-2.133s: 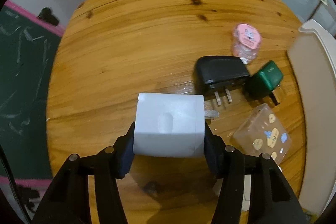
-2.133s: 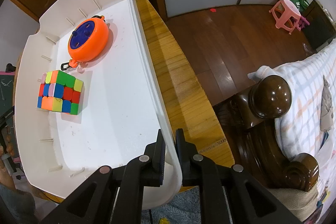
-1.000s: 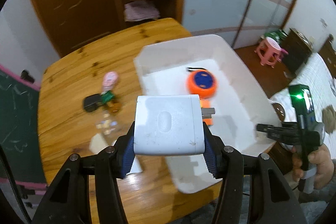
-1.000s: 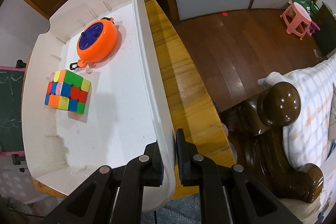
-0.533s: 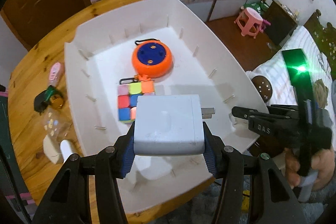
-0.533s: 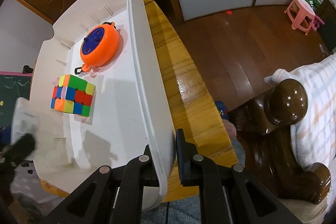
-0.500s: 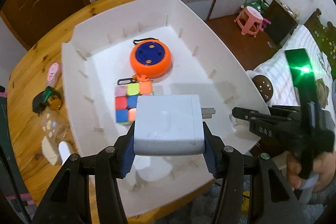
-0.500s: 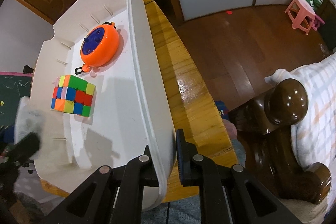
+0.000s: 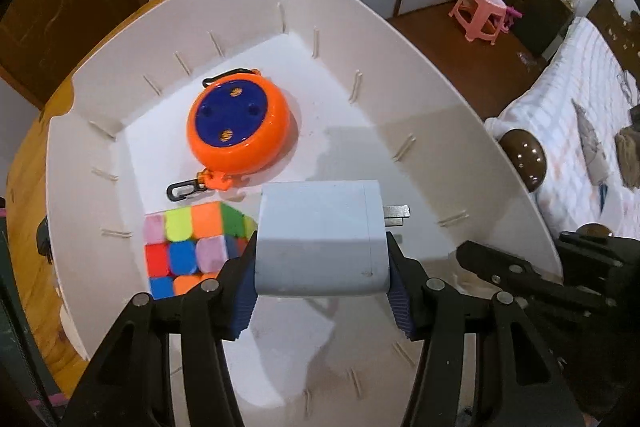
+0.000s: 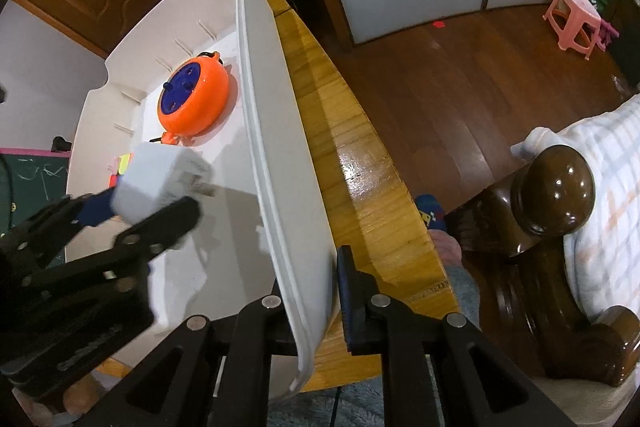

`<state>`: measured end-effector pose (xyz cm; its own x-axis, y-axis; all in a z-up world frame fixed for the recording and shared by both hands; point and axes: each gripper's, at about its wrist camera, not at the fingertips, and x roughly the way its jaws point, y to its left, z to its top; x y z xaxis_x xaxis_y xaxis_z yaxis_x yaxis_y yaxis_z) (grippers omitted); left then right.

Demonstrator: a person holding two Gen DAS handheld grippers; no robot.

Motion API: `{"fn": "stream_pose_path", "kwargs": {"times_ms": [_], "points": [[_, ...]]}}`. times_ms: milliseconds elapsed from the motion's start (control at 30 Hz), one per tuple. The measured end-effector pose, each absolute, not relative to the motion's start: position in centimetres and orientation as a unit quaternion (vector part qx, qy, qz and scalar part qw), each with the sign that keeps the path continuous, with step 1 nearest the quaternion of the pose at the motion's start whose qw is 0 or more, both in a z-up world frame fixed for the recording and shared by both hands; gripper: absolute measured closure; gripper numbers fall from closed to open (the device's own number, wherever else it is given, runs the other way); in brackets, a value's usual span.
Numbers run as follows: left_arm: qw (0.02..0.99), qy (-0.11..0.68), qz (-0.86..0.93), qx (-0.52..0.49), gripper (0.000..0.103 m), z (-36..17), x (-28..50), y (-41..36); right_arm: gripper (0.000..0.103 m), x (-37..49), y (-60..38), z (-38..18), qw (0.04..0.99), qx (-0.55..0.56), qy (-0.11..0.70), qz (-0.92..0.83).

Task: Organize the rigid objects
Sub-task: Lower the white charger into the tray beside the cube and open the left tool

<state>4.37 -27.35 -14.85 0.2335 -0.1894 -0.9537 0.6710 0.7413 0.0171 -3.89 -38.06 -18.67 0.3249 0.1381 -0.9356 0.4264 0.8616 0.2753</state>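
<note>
My left gripper (image 9: 322,267) is shut on a white plug-in charger (image 9: 320,235), prongs pointing right, held just above the floor of the white bin (image 9: 420,75). Inside the bin lie an orange and blue cord reel (image 9: 240,131) and a colour cube (image 9: 184,251), the cube partly hidden behind the charger. In the right wrist view my right gripper (image 10: 316,295) straddles the bin's near wall (image 10: 272,115); its jaws are opening, with the wall between them and the pads still at it. That view also shows the left gripper (image 10: 136,203) with the charger (image 10: 156,179), blurred.
The bin sits on a round wooden table (image 10: 352,155), close to its edge. Beyond the edge are a dark wooden bedpost (image 10: 556,191), a checked bed and a pink stool (image 10: 576,15) on the wooden floor. A dark object (image 9: 42,239) lies left of the bin.
My left gripper has carried the charger from over the table to inside the bin and lower, entering the right wrist view. The bin wall now looks more tilted in the right gripper.
</note>
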Motion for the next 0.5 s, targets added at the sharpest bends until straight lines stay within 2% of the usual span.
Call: {"fn": "stream_pose_path", "kwargs": {"times_ms": [200,233,267,300,333,500], "points": [[0.755,0.549,-0.279,0.227,0.042,-15.6,4.6,-27.3,0.089,-3.9,-38.3,-18.7,0.775,0.256,0.571,-0.088],[0.755,0.547,-0.280,0.228,0.039,-15.5,4.5,-27.3,0.089,-3.9,-38.4,-18.7,0.775,0.256,0.571,-0.089],[0.758,0.541,-0.283,0.229,0.033,-15.2,4.3,-27.3,0.089,-3.8,-38.3,-18.7,0.775,0.257,0.571,-0.089],[0.763,0.534,-0.283,0.230,0.022,-14.8,4.2,-27.2,0.089,-3.9,-38.4,-18.8,0.775,0.257,0.570,-0.089],[0.767,0.527,-0.284,0.229,0.019,-14.3,4.2,-27.2,0.089,-3.9,-38.3,-18.9,0.775,0.256,0.571,-0.090],[0.792,0.500,-0.270,0.223,0.015,-12.0,4.0,-26.0,0.089,-3.8,-38.1,-19.1,0.775,0.255,0.571,-0.093]]}}
